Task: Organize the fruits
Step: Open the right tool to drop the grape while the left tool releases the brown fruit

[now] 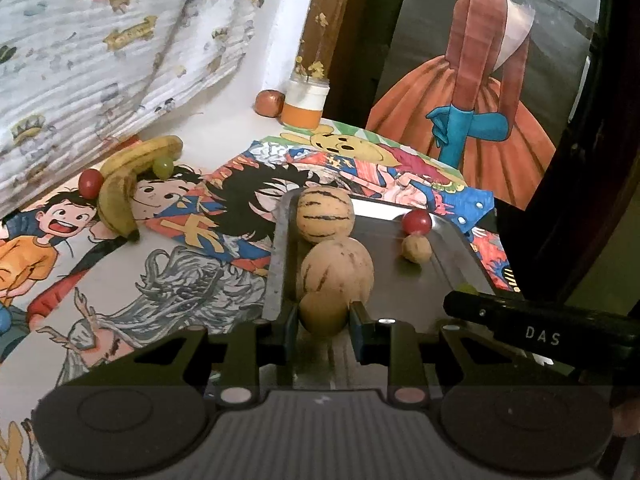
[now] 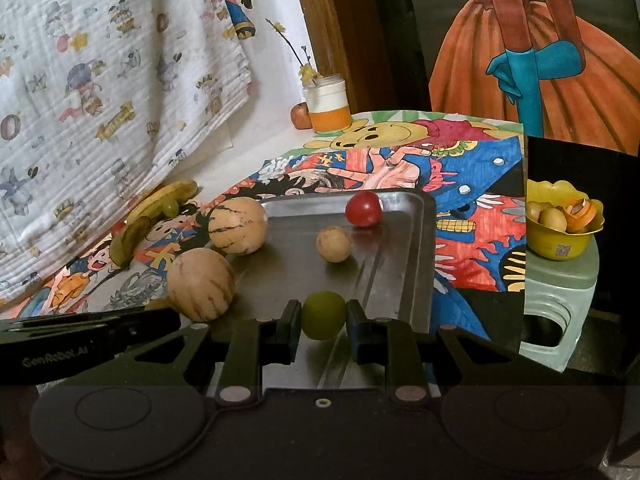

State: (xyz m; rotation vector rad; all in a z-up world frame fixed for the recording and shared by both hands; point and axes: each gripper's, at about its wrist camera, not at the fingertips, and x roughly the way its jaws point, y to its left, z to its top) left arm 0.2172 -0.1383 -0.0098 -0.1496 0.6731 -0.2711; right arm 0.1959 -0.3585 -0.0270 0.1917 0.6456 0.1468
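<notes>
A metal tray (image 1: pixel 448 264) (image 2: pixel 404 248) lies on the cartoon cloth. In it sit two striped melons (image 1: pixel 325 213) (image 1: pixel 338 268), a cherry tomato (image 1: pixel 417 222) (image 2: pixel 363 209) and a small tan fruit (image 1: pixel 416 249) (image 2: pixel 334 244). My left gripper (image 1: pixel 324 316) is shut on a small tan fruit (image 1: pixel 322 314) at the tray's near left corner. My right gripper (image 2: pixel 324 316) is shut on a green grape (image 2: pixel 324 315) over the tray's near edge. On the cloth to the left lie two bananas (image 1: pixel 128 176), a red tomato (image 1: pixel 90 183) and a green grape (image 1: pixel 163 168).
A jar (image 1: pixel 305 100) (image 2: pixel 329 106) and a small orange fruit (image 1: pixel 270 103) stand at the back by the wall. A yellow bowl (image 2: pixel 560 220) of fruit sits on a green stool (image 2: pixel 560 300) right of the table. Patterned fabric (image 2: pixel 100 100) hangs at the left.
</notes>
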